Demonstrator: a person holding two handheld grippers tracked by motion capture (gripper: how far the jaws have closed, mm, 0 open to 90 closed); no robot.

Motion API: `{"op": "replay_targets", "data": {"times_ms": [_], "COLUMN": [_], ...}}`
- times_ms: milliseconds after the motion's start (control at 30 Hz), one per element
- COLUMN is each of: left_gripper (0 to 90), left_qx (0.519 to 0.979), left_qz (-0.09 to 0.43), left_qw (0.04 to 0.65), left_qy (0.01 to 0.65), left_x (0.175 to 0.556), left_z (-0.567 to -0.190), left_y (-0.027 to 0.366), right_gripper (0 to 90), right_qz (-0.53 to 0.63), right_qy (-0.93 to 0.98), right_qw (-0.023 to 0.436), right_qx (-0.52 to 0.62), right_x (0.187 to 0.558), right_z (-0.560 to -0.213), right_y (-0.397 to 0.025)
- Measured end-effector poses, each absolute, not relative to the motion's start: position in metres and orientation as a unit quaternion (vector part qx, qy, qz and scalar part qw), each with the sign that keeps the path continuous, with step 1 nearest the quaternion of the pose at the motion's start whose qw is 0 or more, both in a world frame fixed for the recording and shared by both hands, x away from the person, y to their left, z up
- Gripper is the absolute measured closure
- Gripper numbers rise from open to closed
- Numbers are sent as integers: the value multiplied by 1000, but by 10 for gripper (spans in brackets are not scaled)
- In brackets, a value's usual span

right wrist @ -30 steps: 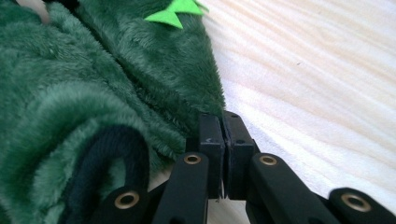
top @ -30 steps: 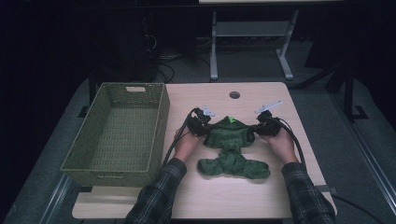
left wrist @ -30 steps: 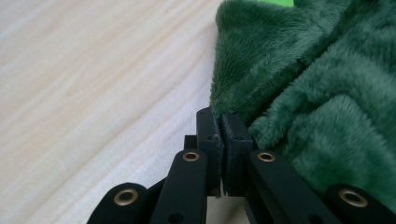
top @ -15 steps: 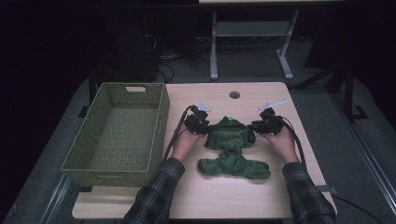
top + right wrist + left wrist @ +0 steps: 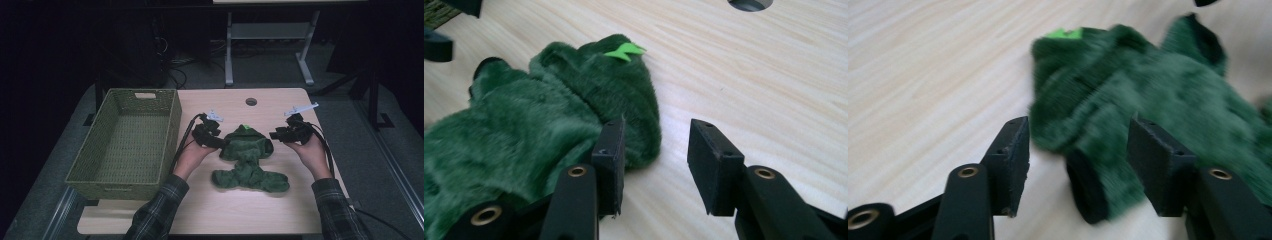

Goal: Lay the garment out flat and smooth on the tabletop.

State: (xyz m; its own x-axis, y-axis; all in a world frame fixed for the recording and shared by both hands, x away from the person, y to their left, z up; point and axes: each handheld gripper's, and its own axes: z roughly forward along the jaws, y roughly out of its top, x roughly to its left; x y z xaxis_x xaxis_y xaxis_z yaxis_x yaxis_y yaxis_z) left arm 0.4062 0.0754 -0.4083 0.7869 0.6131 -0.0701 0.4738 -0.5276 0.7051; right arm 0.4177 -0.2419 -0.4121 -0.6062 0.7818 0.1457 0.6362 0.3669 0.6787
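1. Nearest the person, the lower half of the green fleece garment [image 5: 248, 176] lies bunched on the wooden table [image 5: 280, 215], legs splayed toward the front edge, nothing on it.
2. Up a little, the hands: the left gripper [image 5: 218, 142] sits at the garment's left side. In its own view the jaws stand wide apart, straddling a dark-lined cuff [image 5: 1087, 192] without pinching it. Looks like a line-up for a grab on that sleeve opening.
3. Across the cloth, the right gripper [image 5: 272, 135] mirrors it at the right side. Jaws parted here too, one pad brushing the fleece edge [image 5: 639, 145], the other over bare wood, holding nothing.
4. Between them, the upper part with its bright green tag [image 5: 624, 51] lies flat, hood end pointing away. My read: both tools are placed at matching sides so the piece can be lifted or folded evenly.
5. Farther left, the woven basket [image 5: 170, 120] waits just beside the garment, a likely destination.
6. Beyond, the table's round cable hole [image 5: 251, 101].
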Motion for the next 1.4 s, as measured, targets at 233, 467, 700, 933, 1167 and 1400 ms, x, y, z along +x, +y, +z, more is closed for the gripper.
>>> {"op": "replay_targets", "data": {"times_ms": [233, 467, 700, 933, 1167, 1400], "left_gripper": [263, 169, 126, 126, 126, 126], "left_qx": [870, 873, 875, 878, 887, 896], "left_qz": [86, 85, 97, 94, 99, 105], "left_qw": [389, 393, 385, 373, 355, 339], "left_qy": [292, 276, 276, 283, 279, 267], "left_x": [367, 330, 300, 281, 271, 261], "left_z": [-409, -417, -434, -451, -458, -465], "left_y": [83, 92, 106, 120, 126, 127], "right_gripper": [578, 596, 607, 629, 646, 680], "right_qz": [370, 383, 394, 396, 401, 401], "right_qy": [820, 824, 830, 837, 842, 855], "right_qw": [101, 101, 101, 95, 84, 66], "right_qx": [424, 405, 382, 365, 350, 324], "right_x": [400, 382, 362, 345, 330, 318], "right_z": [-407, -402, -401, -398, -402, -411], "right_y": [-236, -223, -209, -191, -174, -152]}}
